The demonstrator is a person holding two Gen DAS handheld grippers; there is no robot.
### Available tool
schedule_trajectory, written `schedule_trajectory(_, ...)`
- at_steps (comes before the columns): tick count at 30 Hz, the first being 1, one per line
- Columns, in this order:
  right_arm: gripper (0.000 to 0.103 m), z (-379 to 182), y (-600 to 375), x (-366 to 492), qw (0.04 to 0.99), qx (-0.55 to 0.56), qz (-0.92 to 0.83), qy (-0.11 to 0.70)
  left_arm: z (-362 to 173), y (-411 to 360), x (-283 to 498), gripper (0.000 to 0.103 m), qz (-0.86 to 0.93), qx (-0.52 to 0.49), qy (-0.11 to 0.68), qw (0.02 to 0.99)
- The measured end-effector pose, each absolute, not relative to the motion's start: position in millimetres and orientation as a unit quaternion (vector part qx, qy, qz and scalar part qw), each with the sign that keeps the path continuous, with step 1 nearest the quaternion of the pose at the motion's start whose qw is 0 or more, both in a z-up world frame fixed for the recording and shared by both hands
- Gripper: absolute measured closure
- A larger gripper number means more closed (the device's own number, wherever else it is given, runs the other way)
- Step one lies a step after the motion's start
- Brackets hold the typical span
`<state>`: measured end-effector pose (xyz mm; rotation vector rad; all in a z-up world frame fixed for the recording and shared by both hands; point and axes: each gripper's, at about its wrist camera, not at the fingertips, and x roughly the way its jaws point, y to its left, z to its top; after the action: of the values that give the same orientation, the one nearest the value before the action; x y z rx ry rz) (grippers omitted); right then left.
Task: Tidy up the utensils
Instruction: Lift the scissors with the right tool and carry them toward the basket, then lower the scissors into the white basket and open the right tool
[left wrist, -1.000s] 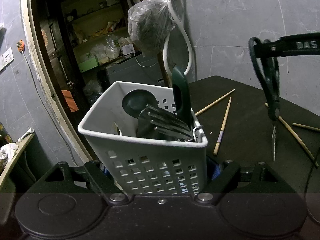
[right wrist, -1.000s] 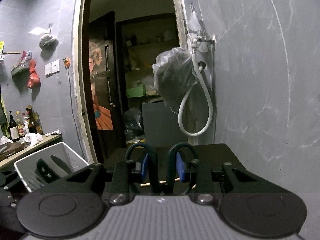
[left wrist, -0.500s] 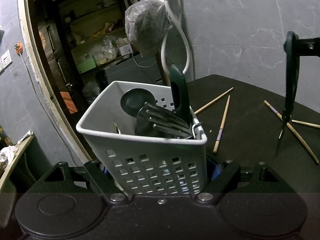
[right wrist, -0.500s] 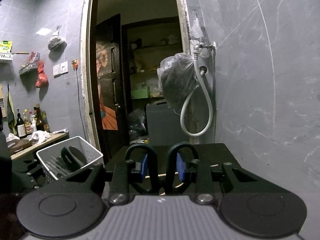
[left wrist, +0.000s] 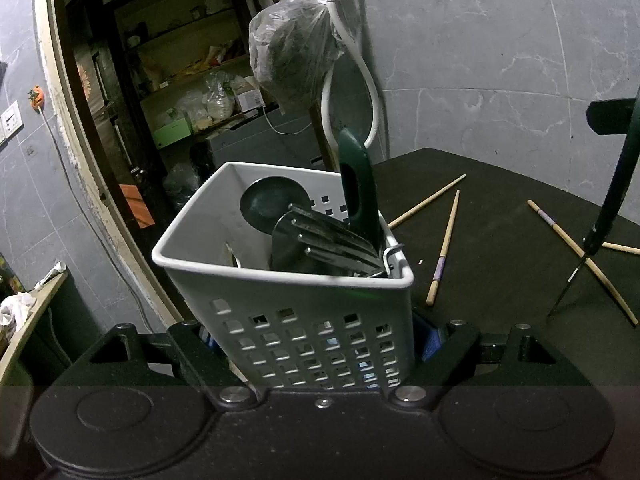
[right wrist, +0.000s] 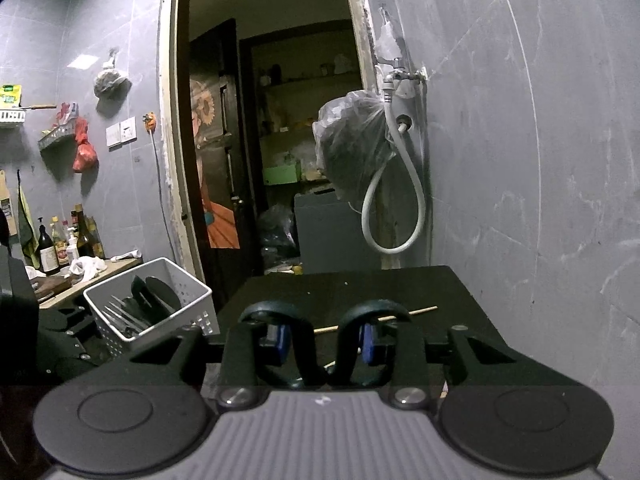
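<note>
Left gripper [left wrist: 316, 344], bottom centre of the left wrist view, is clamped on the white basket [left wrist: 224, 276]. Basket holds a dark ladle [left wrist: 272, 204], a slotted turner [left wrist: 332, 240] and a green handle [left wrist: 356, 184]. Right gripper [right wrist: 324, 340] has the scissors [right wrist: 320, 344] between its pads by the two finger loops, jaws opening (blades hang point-down at the far right of the left view). Chopsticks [left wrist: 444, 248] lie scattered on the black table [left wrist: 500, 208], centre right.

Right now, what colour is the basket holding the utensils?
The basket is white with square cut-out holes, best seen in the left wrist view.
</note>
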<state>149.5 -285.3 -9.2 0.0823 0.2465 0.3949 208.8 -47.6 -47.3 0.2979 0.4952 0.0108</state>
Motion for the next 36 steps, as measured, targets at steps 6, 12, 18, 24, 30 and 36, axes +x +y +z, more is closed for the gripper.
schedule_trajectory(6,0.064,-6,-281,156,0.971,0.049,0.204,0.118,-48,-47,209,0.017,0.005,0.146,0.244,0.959)
schedule_trajectory(12,0.064,7,-275,168,0.970,0.055,0.213,0.103,-48,-46,209,0.017,0.005,0.140,0.242,0.960)
schedule_trajectory(18,0.063,37,-267,189,0.967,0.076,0.231,0.073,-48,-45,210,0.017,0.005,0.136,0.239,0.962)
schedule_trajectory(24,0.063,93,-248,220,0.952,0.093,0.290,0.037,-49,-43,208,0.017,0.005,0.129,0.237,0.963)
schedule_trajectory(30,0.062,137,-219,257,0.924,0.123,0.362,0.014,-50,-44,208,0.017,0.008,0.128,0.236,0.963)
schedule_trajectory(36,0.062,138,-185,278,0.911,0.104,0.397,0.039,-52,-46,207,0.017,0.014,0.128,0.231,0.964)
